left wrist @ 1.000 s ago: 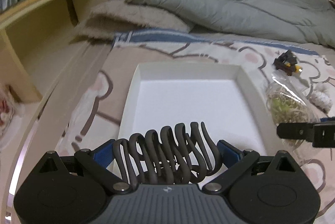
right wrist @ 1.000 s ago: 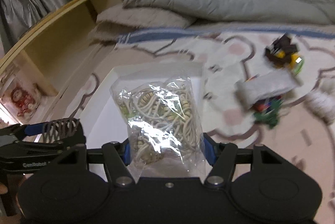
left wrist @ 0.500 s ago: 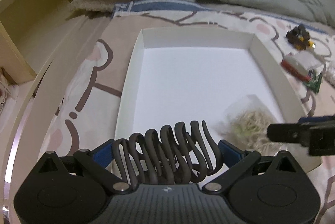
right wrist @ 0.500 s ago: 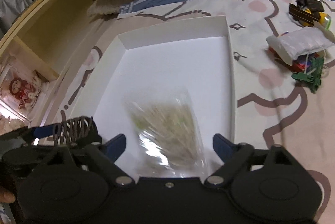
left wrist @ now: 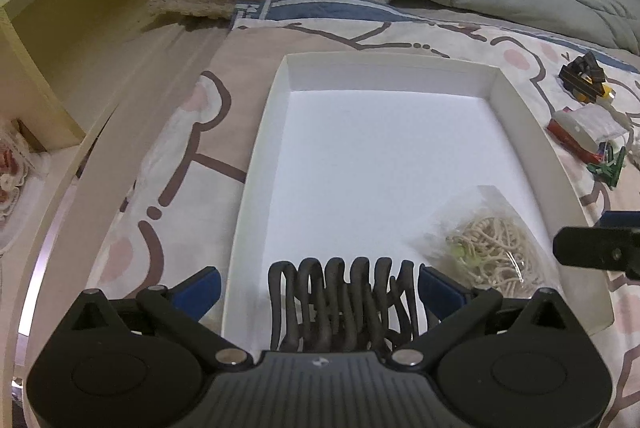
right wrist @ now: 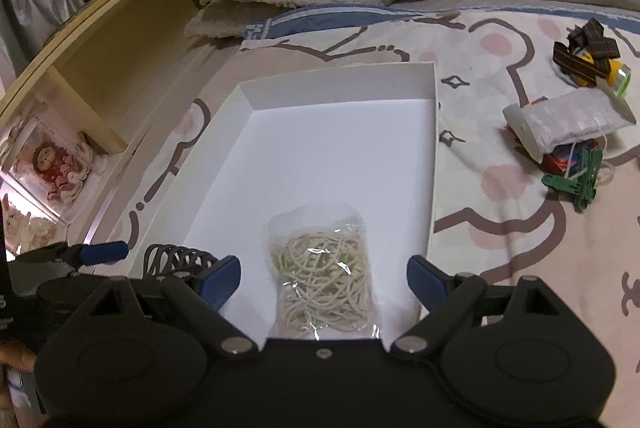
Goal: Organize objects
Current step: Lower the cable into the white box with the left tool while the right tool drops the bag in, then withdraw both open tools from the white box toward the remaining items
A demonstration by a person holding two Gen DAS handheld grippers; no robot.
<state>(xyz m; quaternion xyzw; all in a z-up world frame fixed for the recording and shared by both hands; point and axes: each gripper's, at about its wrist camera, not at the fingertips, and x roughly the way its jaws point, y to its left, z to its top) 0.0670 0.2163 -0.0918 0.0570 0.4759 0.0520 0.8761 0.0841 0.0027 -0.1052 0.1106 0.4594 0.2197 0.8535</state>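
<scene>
**Both items released at the near edge of the tray**

Your left gripper is opening: the dark grey coiled rubber cord lies between its jaws, the left pad clear of it. It will flex and spring; take it across the middle of the coil. Your right gripper stands apart, clear of the clear plastic bag of pale elastic bands, which rests at the near right corner of the shallow white cardboard tray. The film is slippery, soft and light; pinch its bulk.
</scene>
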